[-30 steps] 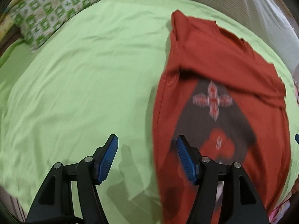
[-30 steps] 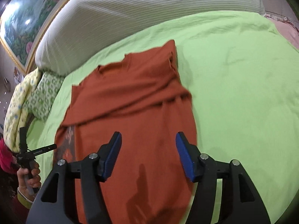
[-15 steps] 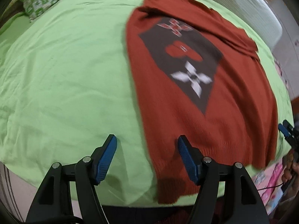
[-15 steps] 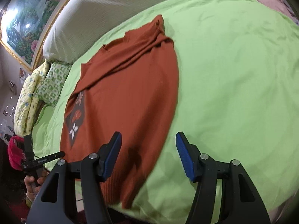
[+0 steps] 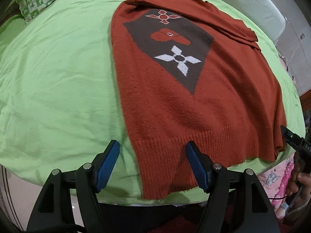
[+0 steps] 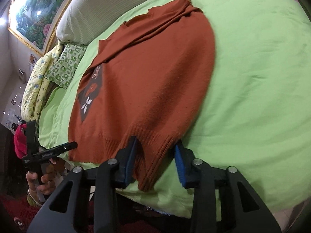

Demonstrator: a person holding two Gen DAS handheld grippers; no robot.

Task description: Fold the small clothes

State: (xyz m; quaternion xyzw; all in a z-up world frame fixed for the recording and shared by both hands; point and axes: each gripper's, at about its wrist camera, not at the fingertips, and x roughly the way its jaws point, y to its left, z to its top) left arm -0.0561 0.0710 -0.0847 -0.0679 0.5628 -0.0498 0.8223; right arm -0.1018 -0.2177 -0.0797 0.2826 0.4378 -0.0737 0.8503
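A rust-red knitted sweater (image 5: 194,106) with a dark patch bearing flower motifs lies flat on the green bed sheet (image 5: 58,77), its ribbed hem at the near edge. My left gripper (image 5: 151,149) is open and straddles the hem's left corner, one finger over the sheet and the other over the knit. In the right wrist view the sweater (image 6: 155,77) runs away from my right gripper (image 6: 155,145). Its jaws are closing, with the hem's right corner bunching between the blue pads (image 6: 178,155).
A green patterned pillow (image 6: 64,68) and a yellow one (image 6: 37,89) lie at the bed's head, below a pale padded headboard (image 6: 116,3) and a framed painting (image 6: 38,15). The bed's edge drops off just under both grippers. A hand (image 6: 44,180) holds the left gripper.
Both grippers drew back from mid-sweater to the hem at the bed's near edge. The right jaws narrowed around the hem corner. The left jaws stayed wide.
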